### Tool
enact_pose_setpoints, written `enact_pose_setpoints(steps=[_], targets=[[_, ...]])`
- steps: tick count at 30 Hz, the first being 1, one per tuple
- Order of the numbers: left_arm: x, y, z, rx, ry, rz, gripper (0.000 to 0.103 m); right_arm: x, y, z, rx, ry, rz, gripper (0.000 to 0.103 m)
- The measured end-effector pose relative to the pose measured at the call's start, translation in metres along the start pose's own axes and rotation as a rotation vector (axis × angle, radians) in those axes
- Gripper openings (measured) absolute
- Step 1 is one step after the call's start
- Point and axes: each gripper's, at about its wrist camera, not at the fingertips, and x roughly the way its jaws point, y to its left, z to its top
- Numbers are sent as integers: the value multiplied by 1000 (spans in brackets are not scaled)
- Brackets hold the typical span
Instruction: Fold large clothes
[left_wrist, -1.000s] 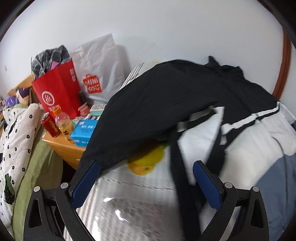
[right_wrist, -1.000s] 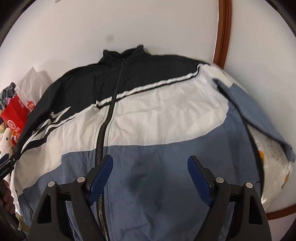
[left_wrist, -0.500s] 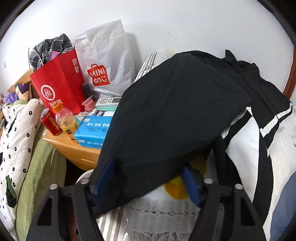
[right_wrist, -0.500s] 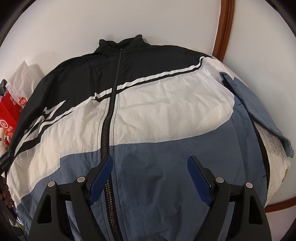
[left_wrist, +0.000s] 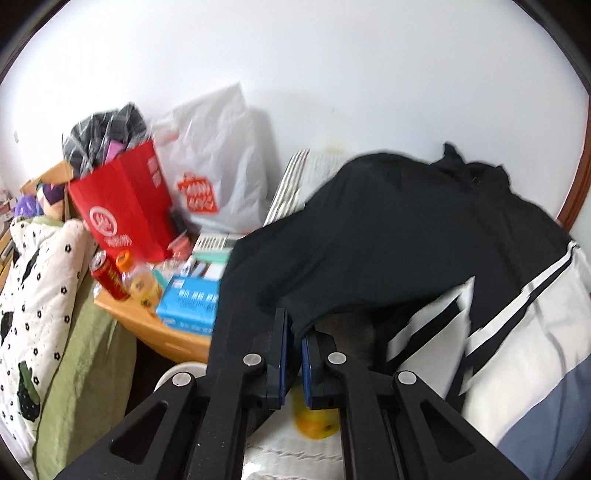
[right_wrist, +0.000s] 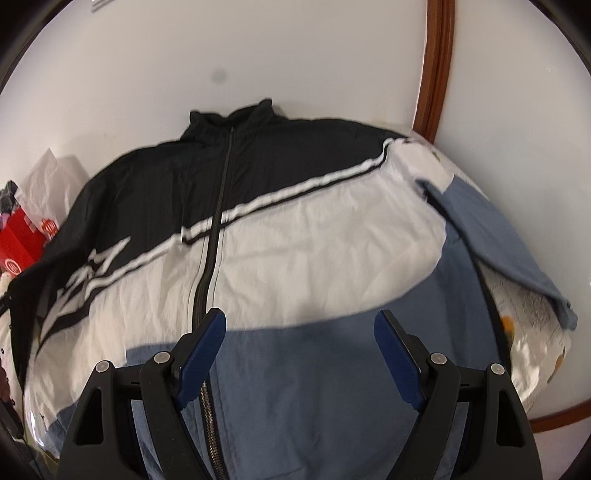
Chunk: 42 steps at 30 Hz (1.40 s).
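Observation:
A large zip-up jacket (right_wrist: 295, 240), black at the top, white in the middle and blue at the bottom, lies face up on a round table. My left gripper (left_wrist: 294, 328) is shut on the edge of the jacket's black sleeve (left_wrist: 369, 240), which hangs off the table's left side. My right gripper (right_wrist: 297, 332) is open and empty above the blue lower front, right of the zipper (right_wrist: 212, 258). The blue right sleeve (right_wrist: 491, 243) lies folded over the jacket's right edge.
A wooden side table (left_wrist: 162, 332) to the left holds a red bag (left_wrist: 122, 210), a white bag (left_wrist: 218, 177), a red can (left_wrist: 109, 275), a bottle (left_wrist: 138, 275) and a blue box (left_wrist: 190, 299). A spotted quilt (left_wrist: 37, 280) lies farther left. The table's brown rim (right_wrist: 576, 415) shows at right.
My left gripper has gone from open to closed on the black sleeve's edge and has lifted it a little. My right gripper stays open over the jacket's blue front.

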Motion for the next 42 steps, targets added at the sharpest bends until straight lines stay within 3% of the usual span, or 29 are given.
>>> enact_pose_setpoints(steps=[3, 10, 17, 27, 38, 41, 42], targets=[[-13, -16, 17, -1, -41, -72, 7, -2, -9, 11, -2, -17, 15, 82], [-23, -69, 48, 22, -75, -122, 7, 1, -32, 29, -28, -30, 32, 82], [-24, -145, 78, 100, -101, -210, 6, 8, -58, 39, -52, -37, 29, 82], [13, -246, 72, 192, -11, -278, 6, 33, -98, 43, -62, -4, 18, 82], [28, -270, 53, 178, 89, -222, 8, 52, -117, 46, -104, 17, 53, 82], [21, -268, 50, 159, 106, -232, 16, 48, -113, 47, -128, 15, 63, 82], [14, -264, 47, 144, 109, -260, 28, 46, -111, 47, -137, 10, 65, 82]])
